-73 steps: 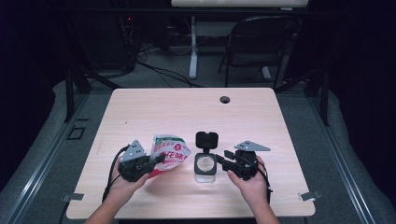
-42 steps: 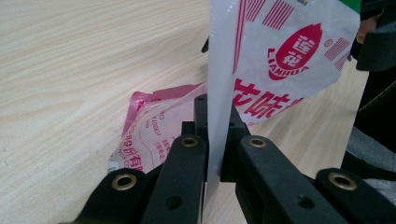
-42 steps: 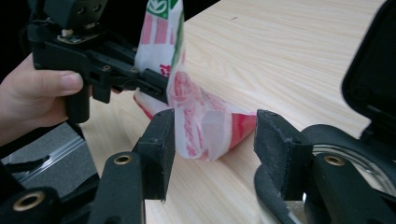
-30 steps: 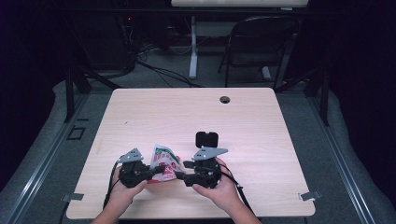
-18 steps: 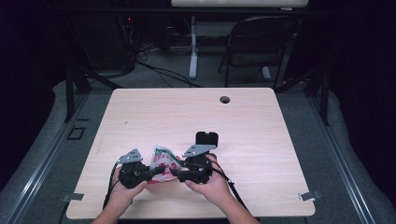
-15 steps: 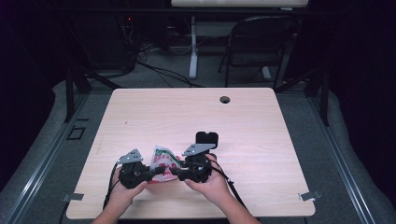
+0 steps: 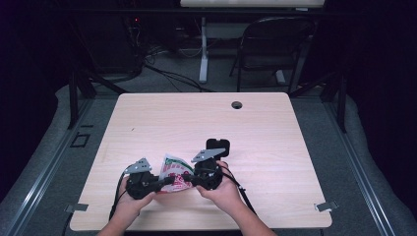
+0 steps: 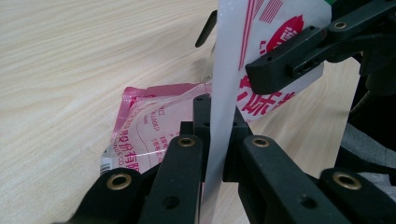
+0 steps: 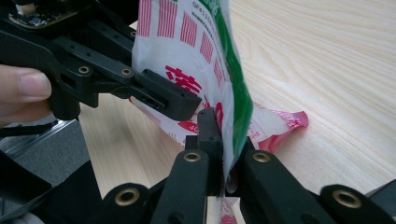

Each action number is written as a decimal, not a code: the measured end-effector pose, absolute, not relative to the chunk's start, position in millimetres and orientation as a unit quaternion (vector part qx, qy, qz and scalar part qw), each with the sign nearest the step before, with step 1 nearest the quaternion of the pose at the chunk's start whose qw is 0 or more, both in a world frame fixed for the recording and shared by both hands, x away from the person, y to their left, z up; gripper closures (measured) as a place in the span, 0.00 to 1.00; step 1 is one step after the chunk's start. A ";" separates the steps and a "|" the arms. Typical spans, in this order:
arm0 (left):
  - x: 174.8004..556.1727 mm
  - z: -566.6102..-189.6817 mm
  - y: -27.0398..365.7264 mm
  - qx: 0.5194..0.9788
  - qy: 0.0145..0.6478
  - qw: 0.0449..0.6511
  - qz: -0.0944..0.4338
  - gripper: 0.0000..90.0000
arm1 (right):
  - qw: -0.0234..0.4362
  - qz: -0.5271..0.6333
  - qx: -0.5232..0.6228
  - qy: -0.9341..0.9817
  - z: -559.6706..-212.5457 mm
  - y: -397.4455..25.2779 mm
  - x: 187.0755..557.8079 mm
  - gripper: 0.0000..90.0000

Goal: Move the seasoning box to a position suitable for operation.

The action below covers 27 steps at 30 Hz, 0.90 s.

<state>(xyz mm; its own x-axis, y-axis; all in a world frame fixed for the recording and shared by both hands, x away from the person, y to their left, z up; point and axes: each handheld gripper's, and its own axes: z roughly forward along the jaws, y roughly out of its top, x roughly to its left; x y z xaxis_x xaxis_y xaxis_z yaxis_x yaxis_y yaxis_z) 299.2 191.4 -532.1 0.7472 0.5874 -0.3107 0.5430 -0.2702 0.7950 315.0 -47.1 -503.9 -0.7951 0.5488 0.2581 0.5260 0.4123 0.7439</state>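
A snack bag [image 7: 174, 172], white and pink with red print and a green edge, is held just above the table's front between both grippers. My left gripper [image 7: 164, 183] is shut on its left side; in the left gripper view the jaws [image 8: 217, 119] pinch the bag's white edge [image 8: 229, 70]. My right gripper [image 7: 190, 180] is shut on the bag's right side; in the right gripper view it [image 9: 223, 137] clamps the green edge of the bag [image 9: 201, 51]. Each gripper view also shows the other gripper's finger [image 8: 289, 58] [image 9: 163, 95] pressed on the bag.
A black hinged lid [image 7: 218, 145] stands just behind the right gripper; what it belongs to is hidden by the hand. The wooden table [image 7: 275, 128] has a cable hole [image 7: 237, 104] at the back. A chair [image 7: 275, 44] stands beyond it.
The right gripper left the lidded container, moved left to the bag and shut on it. The left gripper drew the bag lower and nearer the front edge.
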 end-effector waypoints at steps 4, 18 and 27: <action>299.2 -532.2 191.5 0.798 0.355 0.487 0.025 0.96 | 0.006 0.438 0.318 0.840 -504.2 -47.8 316.1 1.00; 299.9 -533.4 195.7 0.796 0.348 0.493 0.043 0.74 | 0.024 0.442 0.295 0.847 -502.7 -48.5 314.9 1.00; 297.7 -531.6 201.0 0.798 0.332 0.498 0.073 0.55 | 0.015 0.449 0.278 0.849 -497.8 -49.7 318.8 1.00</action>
